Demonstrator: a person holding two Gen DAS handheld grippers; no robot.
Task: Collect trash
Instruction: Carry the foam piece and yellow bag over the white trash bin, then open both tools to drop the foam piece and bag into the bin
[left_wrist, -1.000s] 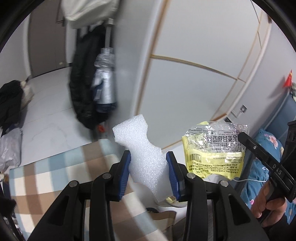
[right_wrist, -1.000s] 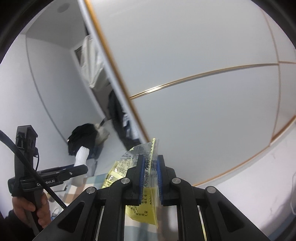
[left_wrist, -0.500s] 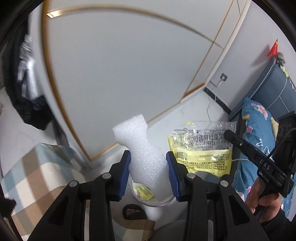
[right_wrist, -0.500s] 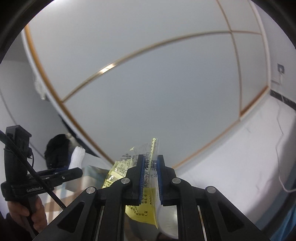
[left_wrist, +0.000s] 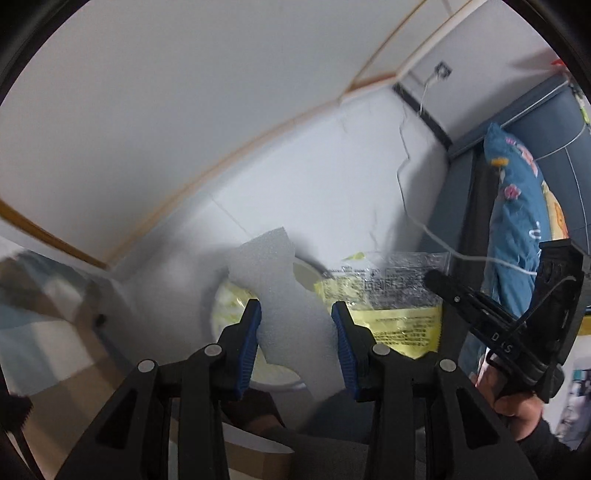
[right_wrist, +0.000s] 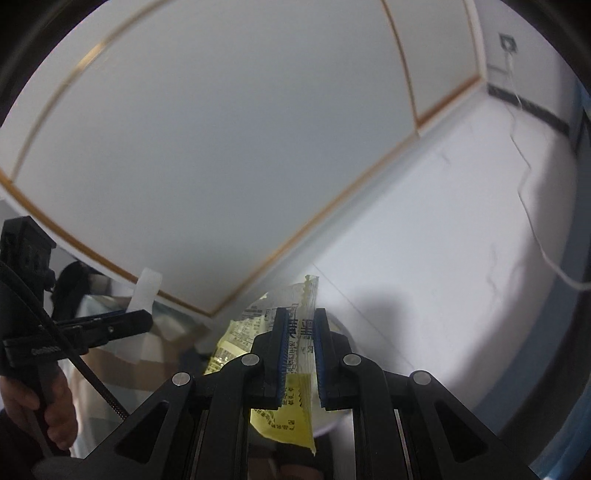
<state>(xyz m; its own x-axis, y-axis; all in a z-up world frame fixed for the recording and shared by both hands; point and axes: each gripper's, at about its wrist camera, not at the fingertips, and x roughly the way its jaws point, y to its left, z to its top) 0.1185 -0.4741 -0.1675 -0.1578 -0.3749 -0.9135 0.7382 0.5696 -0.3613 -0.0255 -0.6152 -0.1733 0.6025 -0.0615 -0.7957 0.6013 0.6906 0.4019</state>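
Pinching light stuff here: left gripper (left_wrist: 295, 339) jaws clamp the squashy white foam scrap (left_wrist: 284, 295) mid-body, right gripper (right_wrist: 299, 354) jaws grip the slippery yellow-and-clear crinkly plastic wrapper (right_wrist: 291, 369) near its edge, both above a white round bin (left_wrist: 258, 373).

White foam (left_wrist: 280, 295) — yellow-and-clear wrapper (left_wrist: 391, 306) — blue floral pillow (left_wrist: 517, 206)

Floor (left_wrist: 332, 177): white and glossy, met by a gold-trimmed wall panel.
Bin (left_wrist: 295, 386): a round white rim is seen standing on it.
Cable (left_wrist: 402, 166): a white line is trailed across it.
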